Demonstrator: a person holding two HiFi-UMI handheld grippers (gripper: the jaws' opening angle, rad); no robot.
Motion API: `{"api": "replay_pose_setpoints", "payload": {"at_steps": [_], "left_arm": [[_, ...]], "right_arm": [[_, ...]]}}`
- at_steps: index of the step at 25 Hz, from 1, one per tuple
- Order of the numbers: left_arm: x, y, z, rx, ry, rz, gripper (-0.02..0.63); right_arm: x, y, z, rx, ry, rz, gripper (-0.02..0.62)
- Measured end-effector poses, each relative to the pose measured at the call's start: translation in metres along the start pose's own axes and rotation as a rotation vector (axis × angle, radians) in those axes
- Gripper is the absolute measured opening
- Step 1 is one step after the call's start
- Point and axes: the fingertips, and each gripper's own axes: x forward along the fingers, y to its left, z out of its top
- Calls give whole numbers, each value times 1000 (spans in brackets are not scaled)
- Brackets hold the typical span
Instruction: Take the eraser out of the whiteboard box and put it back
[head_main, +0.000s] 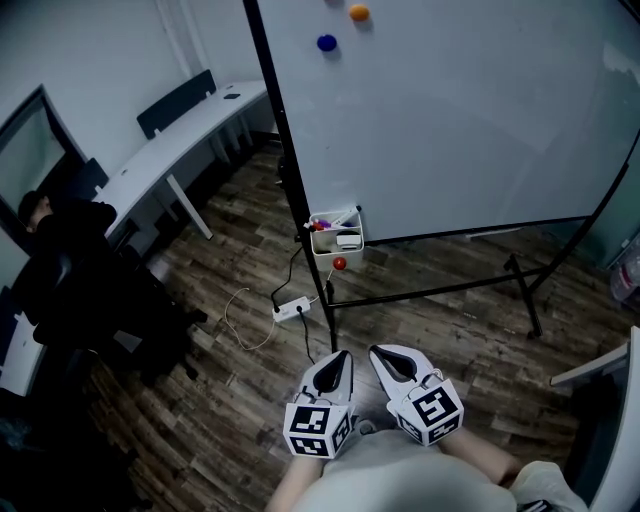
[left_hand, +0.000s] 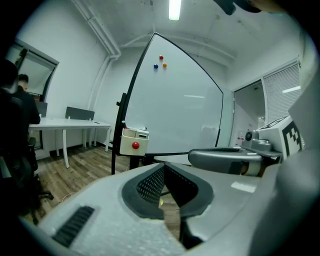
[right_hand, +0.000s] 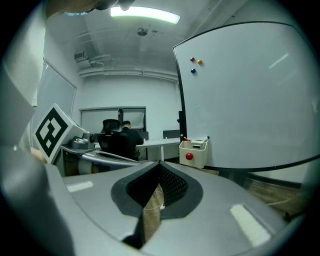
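Inside the whiteboard box (head_main: 333, 243), hung at the lower left corner of the whiteboard (head_main: 450, 120), the eraser (head_main: 348, 240) lies next to some markers (head_main: 325, 224), w/ a red magnet (head_main: 340, 264) on the box front. Well short of the box, low in the head view, the left gripper (head_main: 343, 356) and right gripper (head_main: 377, 352) sit side by side pointing toward it, neither touching it. Each gripper's own view shows its jaws clenched tip to tip w/ nothing btwn them, the box some way ahead.
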Motion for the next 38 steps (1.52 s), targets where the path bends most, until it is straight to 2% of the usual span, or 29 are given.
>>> {"api": "replay_pose_setpoints", "payload": {"at_steps": [9, 21, 32, 38], "left_arm": [[6, 29, 5, -7, 6, 10, 5], [49, 63, 14, -27, 22, 46, 5], [102, 89, 40, -26, 27, 58, 5], [125, 97, 51, -35, 23, 69, 5]], "right_arm": [[21, -13, 7, 21, -10, -52, 5], [76, -55, 22, 6, -26, -5, 5], [117, -114, 40, -14, -27, -16, 5], [136, -133, 41, -39, -9, 6, 79]]}}
